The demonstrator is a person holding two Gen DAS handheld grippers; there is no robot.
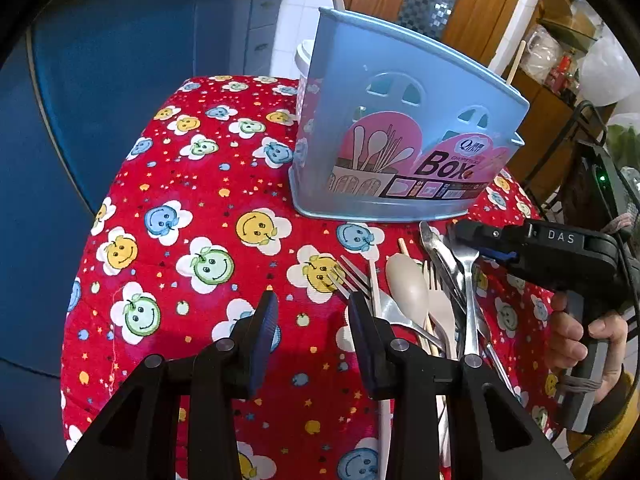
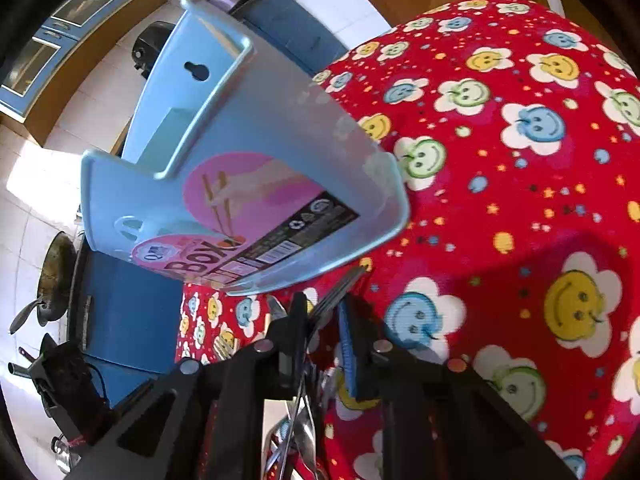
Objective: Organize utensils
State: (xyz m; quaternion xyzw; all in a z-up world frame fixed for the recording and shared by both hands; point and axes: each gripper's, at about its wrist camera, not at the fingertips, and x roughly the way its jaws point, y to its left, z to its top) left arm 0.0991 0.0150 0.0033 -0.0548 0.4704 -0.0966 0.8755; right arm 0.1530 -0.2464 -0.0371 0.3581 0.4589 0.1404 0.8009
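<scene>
- Two grippers in view. Left gripper (image 1: 312,312): black jaws w/ ribbed blue pads, partly open, nothing between them; hovers over red smiley-flower tablecloth (image 1: 208,216).
- Its right finger (image 1: 362,320) sits just beside tines of a metal fork (image 1: 352,276) at left edge of the utensil pile.
- Pile, lying flat on cloth right of left gripper: beige plastic spoon (image 1: 406,284), beige plastic fork (image 1: 438,304), wooden chopstick (image 1: 405,247), several steel spoons/knives (image 1: 468,276), overlapping.
- Right gripper (image 2: 320,320): jaws narrow, a slim gap left; steel fork (image 2: 336,292) runs between the pads, tines poking out ahead. Cannot tell if pads actually press it.
- More steel utensils blurred under the right gripper's frame.
- Light-blue plastic utensil box w/ pink "BOX" label (image 1: 400,128) stands upright on cloth, just behind pile; one wooden stick (image 1: 516,62) stands in it.
- From right wrist view the box (image 2: 248,140) is just ahead of the fork tines.
- A hand (image 1: 580,332) grips the right gripper's handle.
</scene>
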